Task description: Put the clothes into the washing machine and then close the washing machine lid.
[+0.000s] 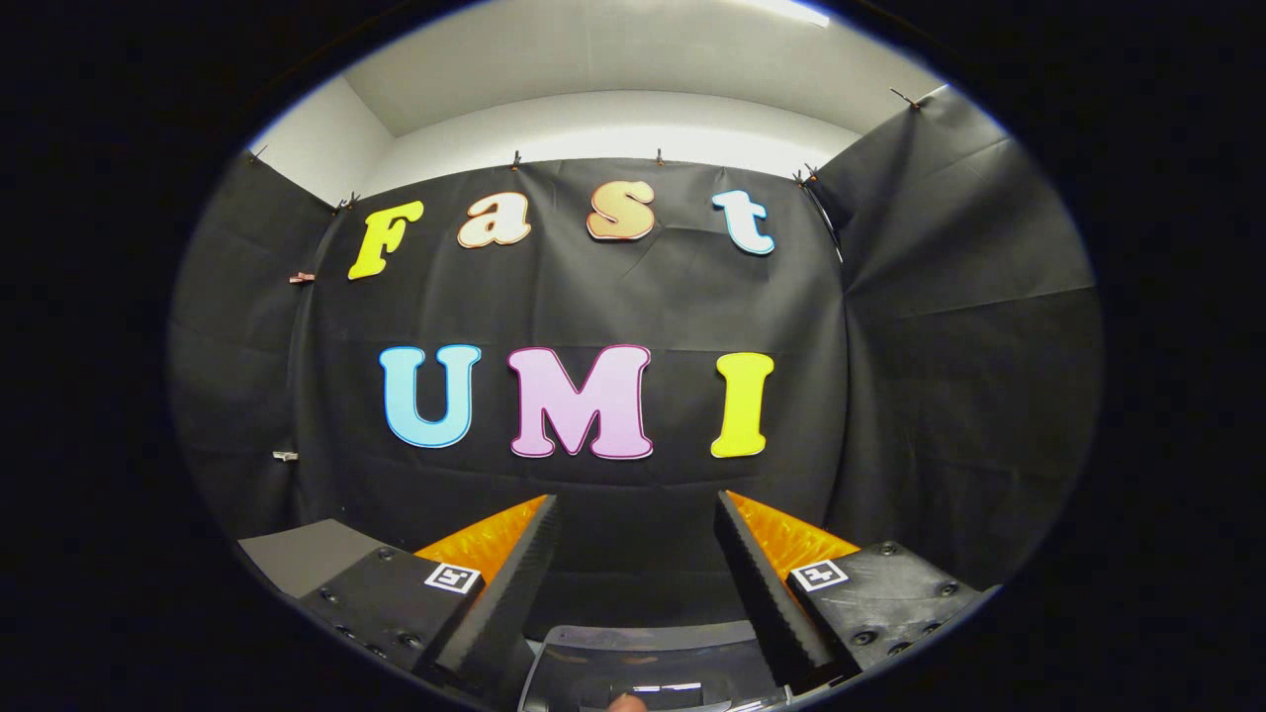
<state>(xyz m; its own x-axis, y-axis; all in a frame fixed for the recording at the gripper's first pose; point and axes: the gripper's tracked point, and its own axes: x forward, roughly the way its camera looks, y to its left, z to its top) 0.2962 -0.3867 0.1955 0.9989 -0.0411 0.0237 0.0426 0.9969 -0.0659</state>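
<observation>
Tongs (635, 509) stand open in the gripper view, the two fingers (514, 583) spread well apart with nothing held between them; the ribbed inner faces look toward each other across an empty gap. Each finger carries a small square marker tag (452, 578) on its base block (one tag per side, both facing the camera). Low between the finger bases lies a dark grey, glossy curved panel (643, 658) with a raised rim; it may be part of the washing machine, though this cannot be confirmed from what shows. At the near edge of that panel a small rounded shape, possibly a fingertip (626, 703), is too small to identify with certainty. Beside the left finger base, a flat grey surface (307, 554) runs back to the cloth. No clothes can be located among the items visible, so their position cannot be stated. Beyond the fingers hangs the booth wall (593, 297), a black cloth that spans the full width and folds forward on the left and right sides. Small clips (515, 158) pin the cloth along its upper edge. Above the cloth, a white room wall (593, 124) and a pale ceiling (613, 49) close the scene.
</observation>
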